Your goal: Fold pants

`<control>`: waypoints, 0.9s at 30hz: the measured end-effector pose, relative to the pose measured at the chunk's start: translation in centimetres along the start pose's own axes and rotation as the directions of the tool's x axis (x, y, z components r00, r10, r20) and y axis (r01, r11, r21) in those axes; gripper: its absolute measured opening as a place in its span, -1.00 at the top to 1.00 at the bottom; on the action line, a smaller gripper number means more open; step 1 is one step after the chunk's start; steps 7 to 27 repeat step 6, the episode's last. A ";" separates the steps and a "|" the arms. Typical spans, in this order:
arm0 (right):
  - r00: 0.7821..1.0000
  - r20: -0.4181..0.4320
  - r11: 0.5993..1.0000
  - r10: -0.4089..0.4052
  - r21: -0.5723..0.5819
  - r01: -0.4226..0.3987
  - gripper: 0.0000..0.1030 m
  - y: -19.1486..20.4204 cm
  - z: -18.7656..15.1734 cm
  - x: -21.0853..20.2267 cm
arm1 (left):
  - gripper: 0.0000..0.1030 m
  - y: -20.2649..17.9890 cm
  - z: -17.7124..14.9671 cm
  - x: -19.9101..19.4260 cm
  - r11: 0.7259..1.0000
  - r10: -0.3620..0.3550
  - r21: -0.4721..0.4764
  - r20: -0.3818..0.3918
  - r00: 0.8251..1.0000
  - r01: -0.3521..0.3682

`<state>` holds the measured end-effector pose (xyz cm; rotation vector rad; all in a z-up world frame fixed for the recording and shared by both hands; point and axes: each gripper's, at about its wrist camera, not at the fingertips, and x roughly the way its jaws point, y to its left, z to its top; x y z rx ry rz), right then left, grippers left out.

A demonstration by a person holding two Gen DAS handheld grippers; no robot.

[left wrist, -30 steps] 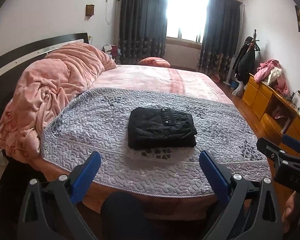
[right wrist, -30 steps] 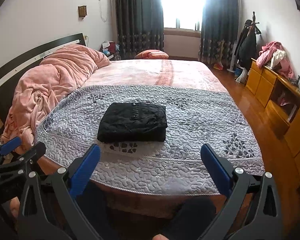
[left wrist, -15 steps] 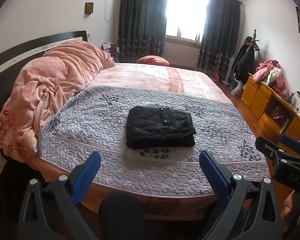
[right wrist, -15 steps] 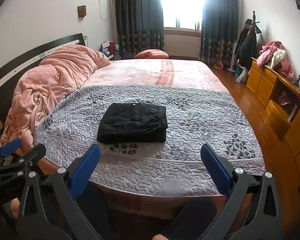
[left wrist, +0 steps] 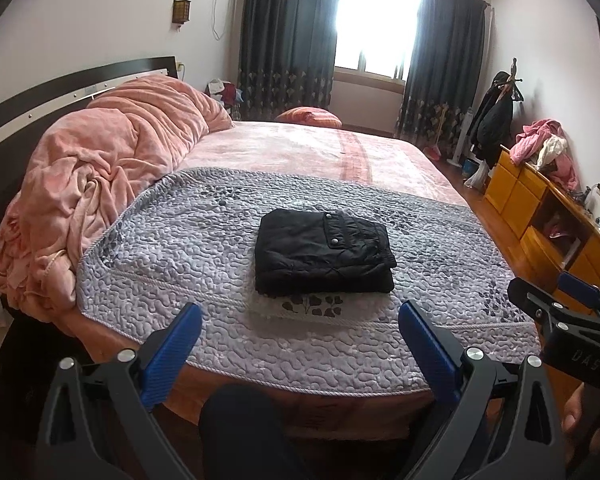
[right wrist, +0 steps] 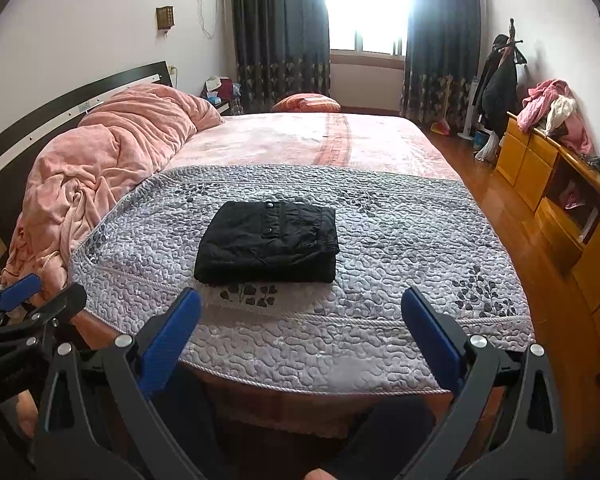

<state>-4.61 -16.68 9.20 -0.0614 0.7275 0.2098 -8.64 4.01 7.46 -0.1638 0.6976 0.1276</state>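
Note:
The black pants (left wrist: 324, 254) lie folded into a compact rectangle on the grey quilted cover (left wrist: 172, 240) near the bed's front edge; they also show in the right wrist view (right wrist: 268, 242). My left gripper (left wrist: 300, 320) is open and empty, held back from the bed, short of the pants. My right gripper (right wrist: 300, 310) is open and empty too, at a similar distance. Each gripper shows at the edge of the other's view: the right one (left wrist: 572, 312), the left one (right wrist: 24, 308).
A bunched pink blanket (left wrist: 100, 168) lies along the dark headboard (left wrist: 32, 96) on the left. Yellow wooden cabinets (left wrist: 548, 208) with clothes on top line the right wall. A coat rack (left wrist: 496, 116) and dark curtains (left wrist: 288, 36) stand at the back. My knees (left wrist: 244, 432) are below the grippers.
Both grippers have drawn slightly back and shifted a little; the folded pants have not moved.

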 end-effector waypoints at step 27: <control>1.000 0.001 1.000 -0.002 0.000 0.002 -0.94 -0.1 -0.1 -0.1 | -0.92 0.0 0.0 -0.1 1.000 0.001 0.001 0.000 1.000 -0.001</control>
